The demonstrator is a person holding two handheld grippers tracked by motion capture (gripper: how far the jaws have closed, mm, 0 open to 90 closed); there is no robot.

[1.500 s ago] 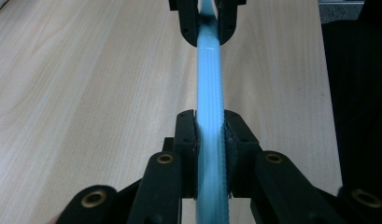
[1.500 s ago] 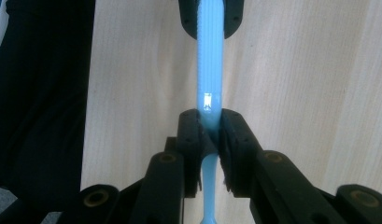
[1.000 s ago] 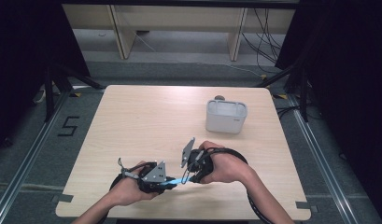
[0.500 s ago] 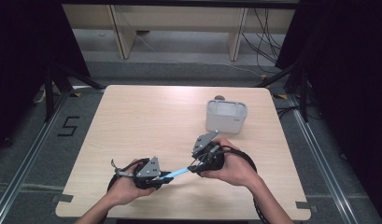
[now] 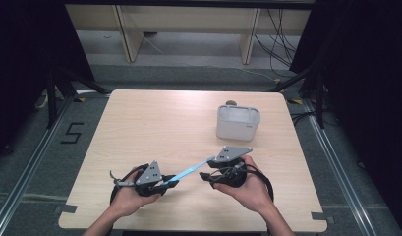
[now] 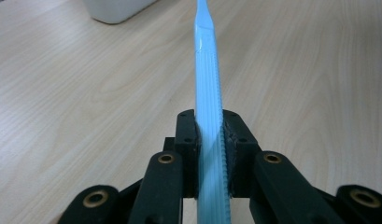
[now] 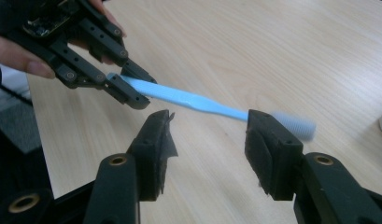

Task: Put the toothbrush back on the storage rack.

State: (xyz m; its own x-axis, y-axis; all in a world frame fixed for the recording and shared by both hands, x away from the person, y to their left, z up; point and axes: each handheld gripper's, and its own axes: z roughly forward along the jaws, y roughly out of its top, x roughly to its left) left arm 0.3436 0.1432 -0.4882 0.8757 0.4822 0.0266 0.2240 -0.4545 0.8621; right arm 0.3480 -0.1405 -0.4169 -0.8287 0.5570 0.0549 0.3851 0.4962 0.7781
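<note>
A light blue toothbrush (image 5: 188, 172) is held level above the wooden table (image 5: 154, 128). My left gripper (image 5: 170, 185) is shut on its ribbed handle (image 6: 207, 93), which runs straight out between the jaws (image 6: 208, 126). The bristle end (image 7: 296, 123) points toward my right gripper (image 5: 206, 176). The right gripper (image 7: 209, 140) stands open and its jaws have just been opening. The toothbrush (image 7: 193, 100) crosses just beyond its fingertips, and neither pad presses on it. The left gripper (image 7: 128, 86) shows at the upper left of the right gripper view.
A white rectangular container (image 5: 238, 122) stands at the back right of the table, a short way beyond my right hand. Its corner shows at the top of the left gripper view (image 6: 116, 9). Bare wood spreads over the left and middle.
My right gripper has drawn away to the right from the left one, and its jaws have spread wider. The toothbrush stays in the left gripper, now more exposed between the two hands.
</note>
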